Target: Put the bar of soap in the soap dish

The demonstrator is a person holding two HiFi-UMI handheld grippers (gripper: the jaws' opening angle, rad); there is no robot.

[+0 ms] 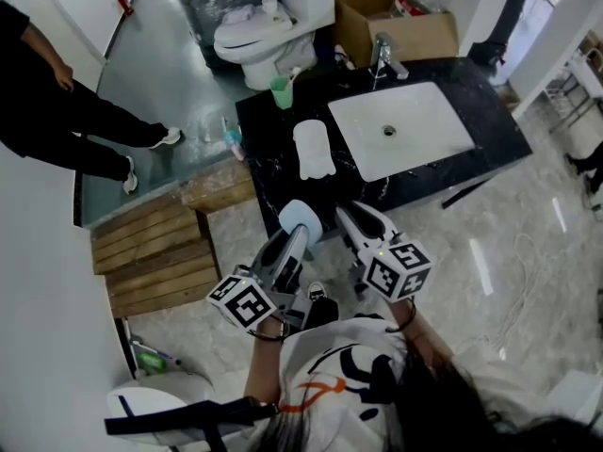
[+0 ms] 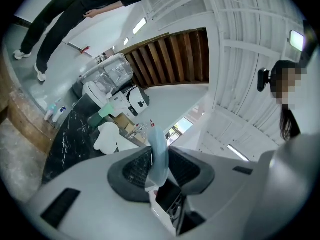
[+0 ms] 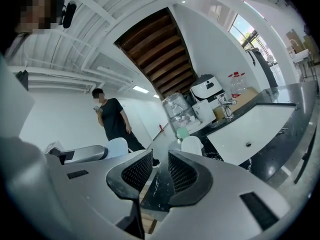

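A pale blue bar of soap [image 1: 301, 218] [image 2: 157, 153] stands on edge between the pads of my left gripper [image 1: 299, 236] [image 2: 159, 168], which is shut on it. The white soap dish [image 1: 312, 149] [image 2: 105, 137] [image 3: 192, 145] lies on the black marble counter [image 1: 264, 144], left of the sink and some way ahead of both grippers. My right gripper [image 1: 355, 217] [image 3: 160, 172] is beside the left one, short of the counter's near edge. Its jaws stand a little apart with nothing between them.
A white sink basin [image 1: 400, 130] with a faucet [image 1: 384, 55] fills the counter's right half. A green cup [image 1: 282, 92] stands at the back left. Behind are a toilet [image 1: 254, 40] and a cardboard box [image 1: 400, 26]. A wooden pallet [image 1: 155, 252] and a bystander [image 1: 57, 111] are on the left.
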